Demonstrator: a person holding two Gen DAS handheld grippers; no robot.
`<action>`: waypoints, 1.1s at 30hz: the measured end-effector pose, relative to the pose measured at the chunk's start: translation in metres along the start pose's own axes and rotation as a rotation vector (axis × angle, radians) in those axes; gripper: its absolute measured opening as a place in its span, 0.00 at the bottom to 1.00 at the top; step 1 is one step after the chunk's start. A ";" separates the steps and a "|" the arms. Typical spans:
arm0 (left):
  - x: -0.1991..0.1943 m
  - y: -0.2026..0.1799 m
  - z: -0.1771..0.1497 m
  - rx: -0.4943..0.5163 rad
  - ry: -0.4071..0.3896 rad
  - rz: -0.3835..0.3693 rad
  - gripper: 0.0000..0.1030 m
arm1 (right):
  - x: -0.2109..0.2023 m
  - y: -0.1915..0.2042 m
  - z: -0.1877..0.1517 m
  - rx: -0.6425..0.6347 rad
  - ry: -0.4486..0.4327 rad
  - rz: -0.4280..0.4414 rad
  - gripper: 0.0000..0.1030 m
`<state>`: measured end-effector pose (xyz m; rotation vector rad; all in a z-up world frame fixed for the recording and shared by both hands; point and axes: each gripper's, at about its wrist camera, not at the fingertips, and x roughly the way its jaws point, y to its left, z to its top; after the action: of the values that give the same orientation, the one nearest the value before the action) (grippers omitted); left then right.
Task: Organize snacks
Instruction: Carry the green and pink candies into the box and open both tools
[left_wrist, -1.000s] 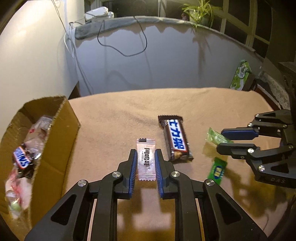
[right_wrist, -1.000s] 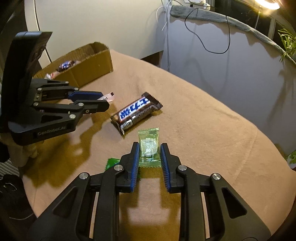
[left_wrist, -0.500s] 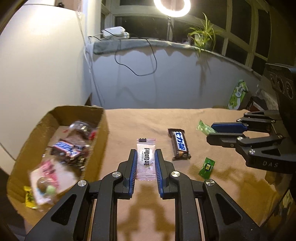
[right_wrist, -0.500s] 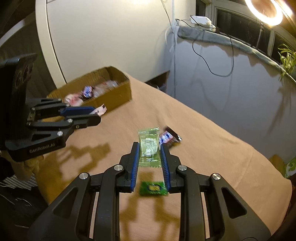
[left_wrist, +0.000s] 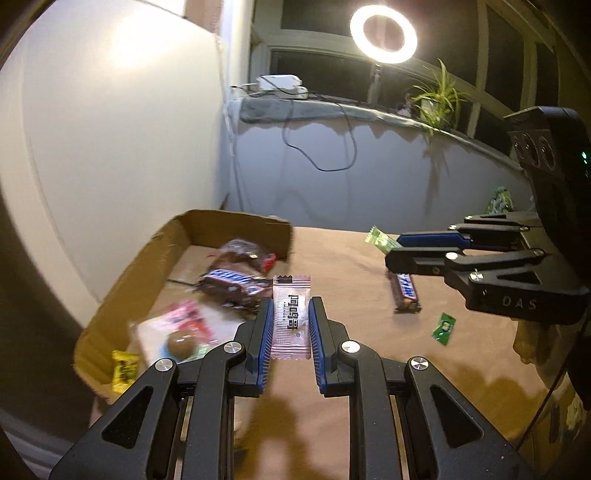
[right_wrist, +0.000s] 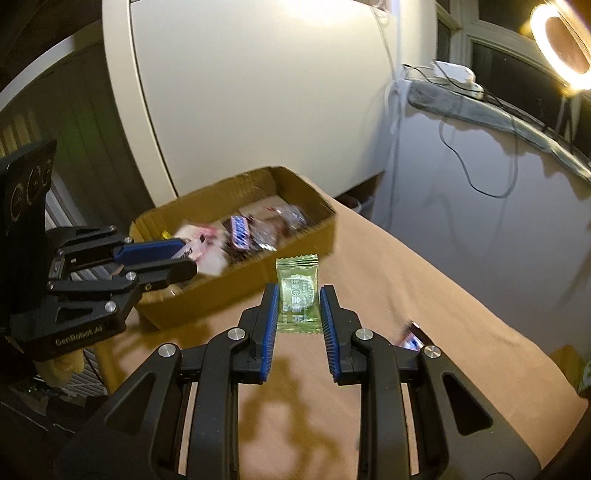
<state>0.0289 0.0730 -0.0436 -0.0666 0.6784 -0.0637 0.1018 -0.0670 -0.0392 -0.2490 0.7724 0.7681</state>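
My left gripper (left_wrist: 291, 306) is shut on a clear pink-white candy packet (left_wrist: 291, 321) and holds it in the air at the near right edge of the cardboard box (left_wrist: 122, 284). It also shows in the right wrist view (right_wrist: 162, 260) by the box (right_wrist: 288, 243). My right gripper (right_wrist: 297, 295) is shut on a light green candy packet (right_wrist: 297, 295), held in the air over the table to the right of the box. It also shows in the left wrist view (left_wrist: 417, 247) with the green packet (left_wrist: 380, 240).
The box holds several snacks, among them a Snickers bar (left_wrist: 232, 282). A chocolate bar (left_wrist: 406, 291) and a small green candy (left_wrist: 444, 326) lie on the tan tablecloth (left_wrist: 351, 269). A ring light (left_wrist: 383, 35), a cable and a plant (left_wrist: 439, 99) stand behind.
Both grippers have lifted with their packets and swung left toward the box. The left one now reaches the box's edge; the right one has come closer to the box.
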 end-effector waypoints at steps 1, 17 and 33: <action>-0.001 0.004 -0.001 -0.006 -0.001 0.004 0.17 | 0.005 0.006 0.006 -0.007 -0.002 0.007 0.23; -0.013 0.066 -0.009 -0.093 -0.009 0.083 0.17 | 0.071 0.048 0.058 -0.080 0.029 0.066 0.23; -0.013 0.075 -0.008 -0.112 -0.019 0.104 0.18 | 0.098 0.059 0.075 -0.070 0.053 0.117 0.23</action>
<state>0.0168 0.1480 -0.0480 -0.1390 0.6653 0.0747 0.1464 0.0619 -0.0515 -0.2900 0.8164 0.9034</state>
